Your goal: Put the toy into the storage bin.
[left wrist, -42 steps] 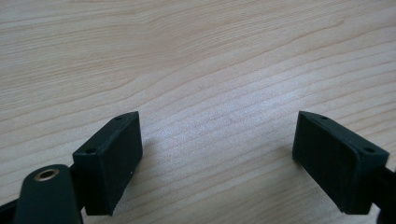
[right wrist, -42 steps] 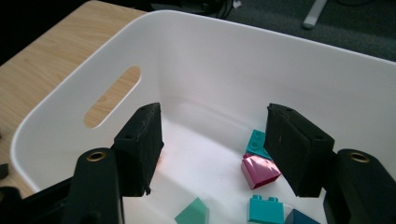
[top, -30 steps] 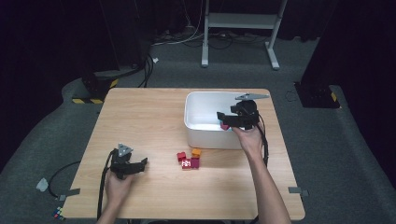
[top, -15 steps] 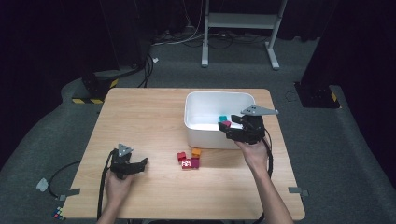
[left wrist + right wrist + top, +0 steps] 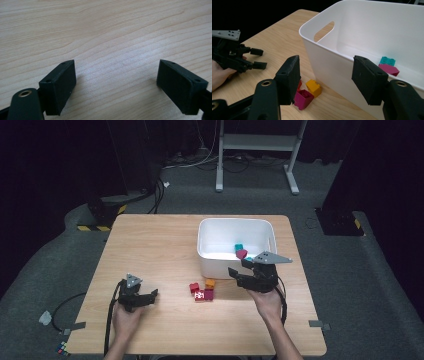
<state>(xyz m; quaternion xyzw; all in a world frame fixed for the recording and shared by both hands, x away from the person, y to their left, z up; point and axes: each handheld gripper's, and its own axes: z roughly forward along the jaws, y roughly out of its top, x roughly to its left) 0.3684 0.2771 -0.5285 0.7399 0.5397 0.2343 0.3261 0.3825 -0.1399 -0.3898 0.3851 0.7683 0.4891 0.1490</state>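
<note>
R gripper (image 5: pixel 239 277) empty, jaws spread and just been narrowing, nothing betw them. Bricks (image 5: pixel 202 290) sit on table at its 9 o'clock; two already in white bin (image 5: pixel 212 262). Next, I'd guess: swing left, drop over orange brick (image 5: pixel 314 88), pinch. L gripper (image 5: pixel 150 295) spread, idle.

White bin (image 5: pixel 210 251), teal brick (image 5: pixel 239 248), orange brick (image 5: pixel 210 283), black right gripper (image 5: pixel 239 270)
</note>
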